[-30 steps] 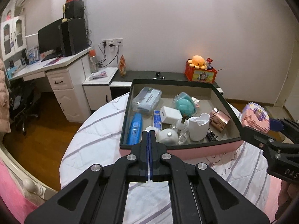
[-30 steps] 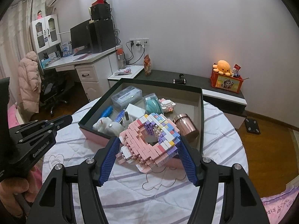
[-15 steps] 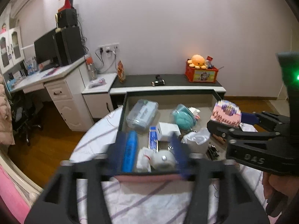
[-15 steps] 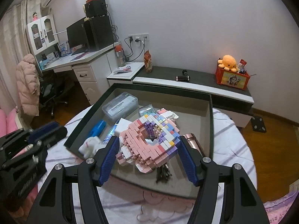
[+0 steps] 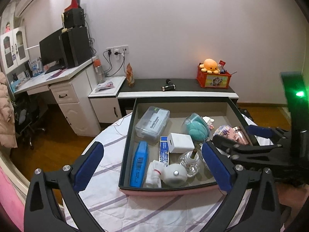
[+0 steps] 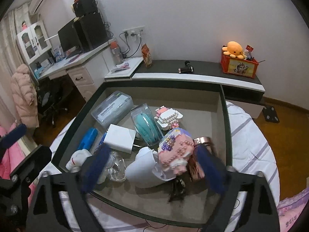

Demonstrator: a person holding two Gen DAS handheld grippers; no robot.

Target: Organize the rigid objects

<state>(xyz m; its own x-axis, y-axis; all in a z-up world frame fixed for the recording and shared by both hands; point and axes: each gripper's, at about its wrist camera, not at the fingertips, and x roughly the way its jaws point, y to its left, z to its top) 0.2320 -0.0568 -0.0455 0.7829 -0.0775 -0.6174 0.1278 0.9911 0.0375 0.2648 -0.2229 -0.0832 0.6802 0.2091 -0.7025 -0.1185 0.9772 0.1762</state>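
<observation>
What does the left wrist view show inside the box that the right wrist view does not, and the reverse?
Only the left wrist view shows the open left gripper spanning the box's near wall and the white round gadget. Only the right wrist view shows the white jug, with the pink block model between the open right gripper's pads. Both show the box, teal brush case and white adapter.

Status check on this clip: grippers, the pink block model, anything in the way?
Left gripper open, empty, jaws just opened. Right gripper just opened, pads clear of pink block model. Model resting on white jug inside tray; crowded there.
</observation>
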